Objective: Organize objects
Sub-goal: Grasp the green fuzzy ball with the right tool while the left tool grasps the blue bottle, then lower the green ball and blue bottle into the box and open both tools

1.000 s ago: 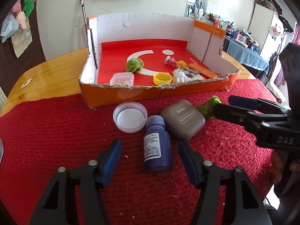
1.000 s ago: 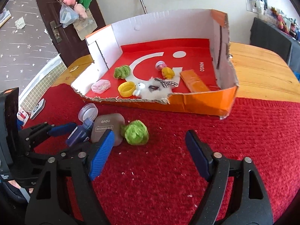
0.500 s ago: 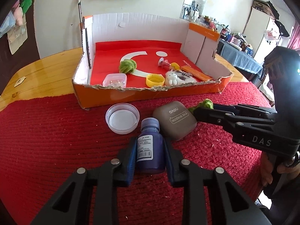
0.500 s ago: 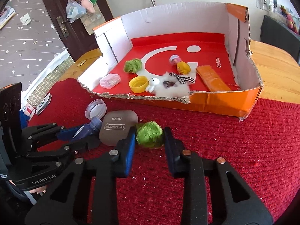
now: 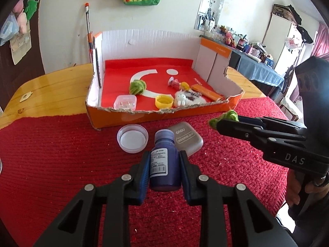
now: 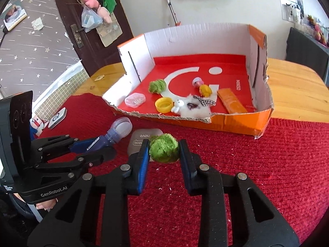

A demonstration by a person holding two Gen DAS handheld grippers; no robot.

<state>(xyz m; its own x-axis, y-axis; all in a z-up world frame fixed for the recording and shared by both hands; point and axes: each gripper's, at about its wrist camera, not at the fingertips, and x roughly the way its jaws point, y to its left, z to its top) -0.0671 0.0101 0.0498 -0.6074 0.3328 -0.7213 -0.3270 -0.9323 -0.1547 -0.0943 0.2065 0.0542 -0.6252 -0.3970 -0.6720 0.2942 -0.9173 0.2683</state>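
The left gripper point(image 5: 164, 169) is clamping the purple bottle point(image 5: 164, 164) above the red mat point(image 5: 61, 164); the right gripper point(image 6: 164, 153) is squeezing a green pom-pom point(image 6: 163, 148). The smooth bottle risks slipping, or clipping the cardboard box point(image 6: 236, 123) rim.

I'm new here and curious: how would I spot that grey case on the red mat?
Start at the orange cardboard box; on the red mat just before its front wall lies the grey case. It is flat and rounded, printed "EYE SHADOW", between a clear round lid and the purple bottle.
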